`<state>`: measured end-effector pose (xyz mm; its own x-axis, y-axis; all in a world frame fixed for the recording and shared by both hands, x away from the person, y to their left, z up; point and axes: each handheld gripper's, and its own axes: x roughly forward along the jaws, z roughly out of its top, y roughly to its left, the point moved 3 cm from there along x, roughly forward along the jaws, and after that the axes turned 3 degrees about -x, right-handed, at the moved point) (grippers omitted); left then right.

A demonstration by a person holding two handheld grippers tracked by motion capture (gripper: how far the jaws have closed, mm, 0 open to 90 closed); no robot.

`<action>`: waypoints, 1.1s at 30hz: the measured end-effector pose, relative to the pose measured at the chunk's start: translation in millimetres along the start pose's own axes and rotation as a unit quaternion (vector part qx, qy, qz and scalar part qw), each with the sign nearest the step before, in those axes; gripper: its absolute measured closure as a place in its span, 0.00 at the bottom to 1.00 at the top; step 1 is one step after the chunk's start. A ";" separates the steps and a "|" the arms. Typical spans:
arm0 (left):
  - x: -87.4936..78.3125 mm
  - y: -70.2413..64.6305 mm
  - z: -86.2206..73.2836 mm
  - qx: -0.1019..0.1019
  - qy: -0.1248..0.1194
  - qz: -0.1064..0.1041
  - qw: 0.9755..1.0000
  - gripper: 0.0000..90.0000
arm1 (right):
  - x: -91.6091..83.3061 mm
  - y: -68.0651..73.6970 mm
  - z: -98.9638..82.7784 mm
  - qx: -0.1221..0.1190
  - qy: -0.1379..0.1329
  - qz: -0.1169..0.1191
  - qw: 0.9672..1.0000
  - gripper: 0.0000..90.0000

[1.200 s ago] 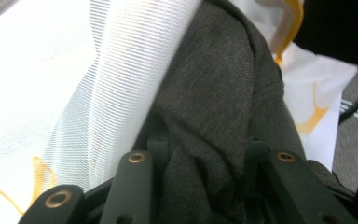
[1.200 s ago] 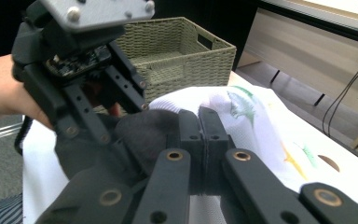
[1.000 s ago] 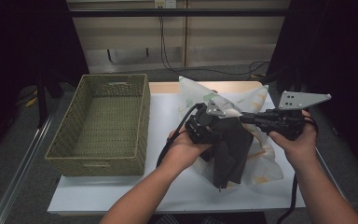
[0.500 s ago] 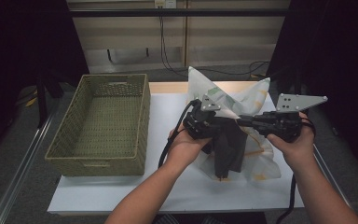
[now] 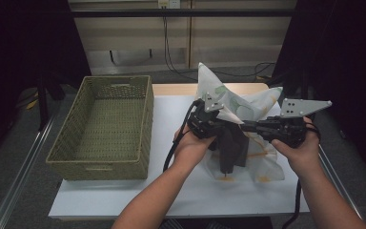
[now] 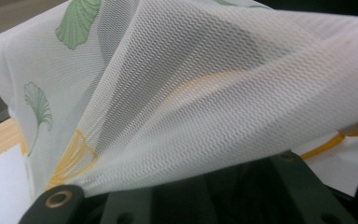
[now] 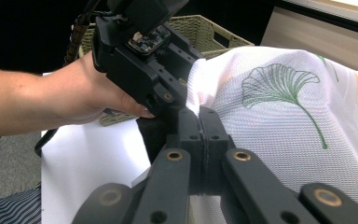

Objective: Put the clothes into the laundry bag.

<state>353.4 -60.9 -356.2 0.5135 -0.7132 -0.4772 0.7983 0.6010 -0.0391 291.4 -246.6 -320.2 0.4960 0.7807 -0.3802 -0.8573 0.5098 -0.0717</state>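
Observation:
A white mesh bag (image 5: 248, 102) printed with green and yellow leaves stands raised over the white table, one corner pointing up. A black cloth (image 5: 231, 150) hangs beneath it. My left gripper (image 5: 219, 126) points right under the bag's mesh and is shut on the black cloth; in the left gripper view the mesh bag (image 6: 205, 88) drapes over its jaws, with dark cloth (image 6: 191, 196) between them. My right gripper (image 5: 245, 126) comes from the right, its jaws pressed together on the bag's edge (image 7: 223, 93). There the left gripper (image 7: 168, 100) sits just beyond the right gripper (image 7: 204, 126).
An empty woven basket (image 5: 116, 81) stands on the left part of the white table top (image 5: 171, 191); in the right gripper view the basket (image 7: 205, 28) lies behind the left hand. Cables trail from both grippers toward the near table edge.
Both hands have lifted the bag and the black cloth a little. The bag's top corner now stands higher and more upright, and the black cloth's lower end hangs farther off the table.

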 end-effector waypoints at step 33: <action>25.1 3.4 -41.5 -0.016 0.080 -0.034 0.996 0.54 | 15.4 -9.7 -28.7 0.029 0.046 -0.003 0.999 1.00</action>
<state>356.0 -61.8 -404.7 0.4001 -0.6874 -0.6062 0.8178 0.5663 -0.1025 303.5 -249.9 -351.8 0.4839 0.7423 -0.4636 -0.8436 0.5366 -0.0214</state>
